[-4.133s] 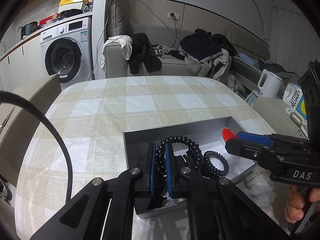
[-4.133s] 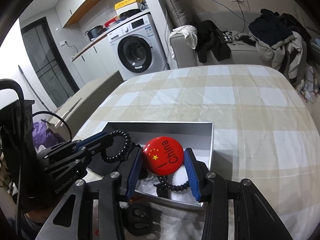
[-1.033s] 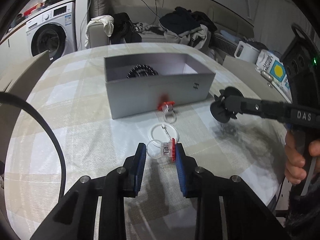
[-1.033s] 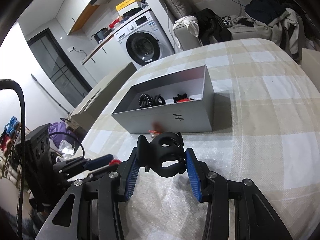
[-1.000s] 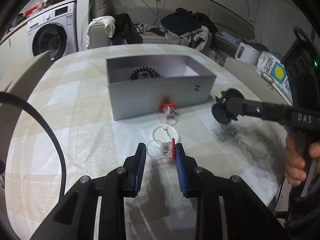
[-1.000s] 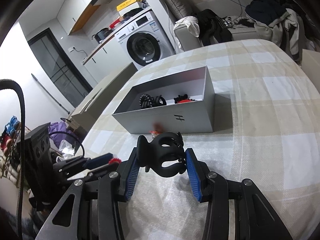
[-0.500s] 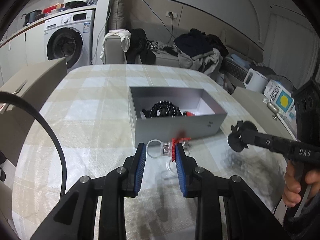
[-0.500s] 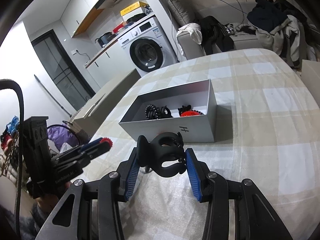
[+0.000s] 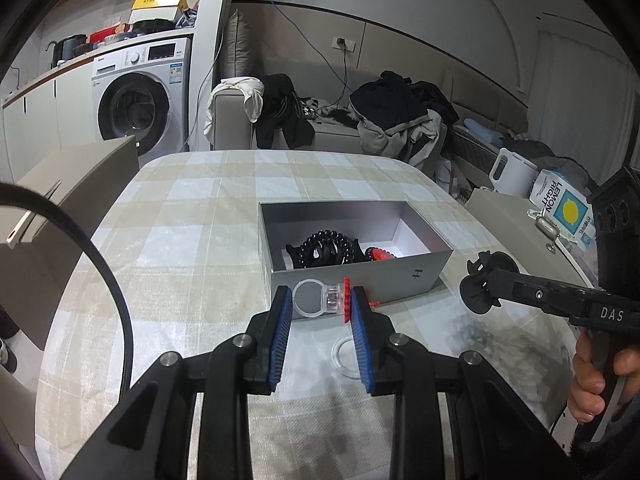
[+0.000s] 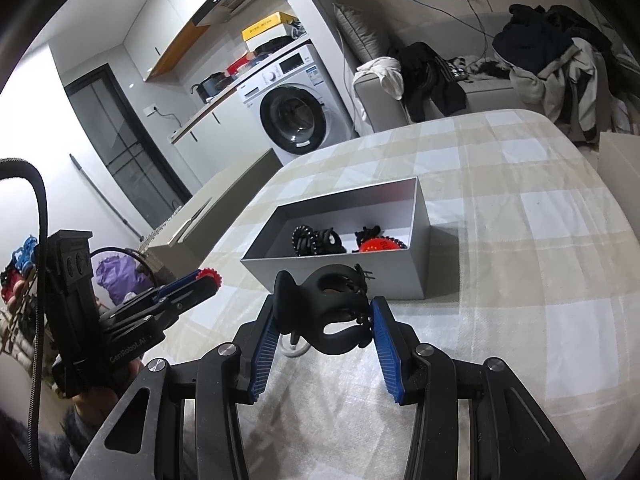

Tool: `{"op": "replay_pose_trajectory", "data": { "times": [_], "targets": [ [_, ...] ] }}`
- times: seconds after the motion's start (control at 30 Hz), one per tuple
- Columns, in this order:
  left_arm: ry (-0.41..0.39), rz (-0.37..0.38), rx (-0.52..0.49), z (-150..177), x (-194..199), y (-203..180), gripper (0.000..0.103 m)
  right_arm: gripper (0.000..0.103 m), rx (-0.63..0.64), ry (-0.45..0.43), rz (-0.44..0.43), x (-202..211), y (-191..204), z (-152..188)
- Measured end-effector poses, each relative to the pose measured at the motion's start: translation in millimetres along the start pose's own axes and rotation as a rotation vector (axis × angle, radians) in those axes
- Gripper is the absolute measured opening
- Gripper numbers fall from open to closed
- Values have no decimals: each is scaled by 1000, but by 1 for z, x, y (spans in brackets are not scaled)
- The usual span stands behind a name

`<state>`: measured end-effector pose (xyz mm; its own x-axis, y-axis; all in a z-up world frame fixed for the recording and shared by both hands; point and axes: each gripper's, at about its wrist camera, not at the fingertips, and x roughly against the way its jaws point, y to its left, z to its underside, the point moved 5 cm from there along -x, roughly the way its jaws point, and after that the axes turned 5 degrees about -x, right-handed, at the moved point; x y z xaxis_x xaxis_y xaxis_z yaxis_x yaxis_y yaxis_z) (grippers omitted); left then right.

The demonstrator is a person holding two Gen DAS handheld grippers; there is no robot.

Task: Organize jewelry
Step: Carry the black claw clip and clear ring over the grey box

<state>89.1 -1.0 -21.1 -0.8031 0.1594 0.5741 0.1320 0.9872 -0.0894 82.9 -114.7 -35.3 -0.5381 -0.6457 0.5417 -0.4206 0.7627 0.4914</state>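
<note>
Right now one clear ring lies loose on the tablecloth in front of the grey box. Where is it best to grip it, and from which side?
Probably from above. The clear ring lies flat on the tablecloth, so its band offers no height from the side. Put one jaw inside the hole and one outside, then close across the thin band. The near edge looks easiest: the grey box stands just beyond.

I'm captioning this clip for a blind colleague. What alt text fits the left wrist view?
The left gripper holds a clear ring with a red top before an open grey box of black hair ties on a checked tablecloth. At right, the right gripper carries a black claw clip.
</note>
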Motion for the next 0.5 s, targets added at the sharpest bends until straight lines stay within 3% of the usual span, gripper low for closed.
{"op": "replay_pose_trajectory", "data": {
  "times": [0.5],
  "targets": [
    [-19, 0, -10, -11, -1, -4, 23, 44, 8, -22, -7, 3, 0, -9]
  ]
}}
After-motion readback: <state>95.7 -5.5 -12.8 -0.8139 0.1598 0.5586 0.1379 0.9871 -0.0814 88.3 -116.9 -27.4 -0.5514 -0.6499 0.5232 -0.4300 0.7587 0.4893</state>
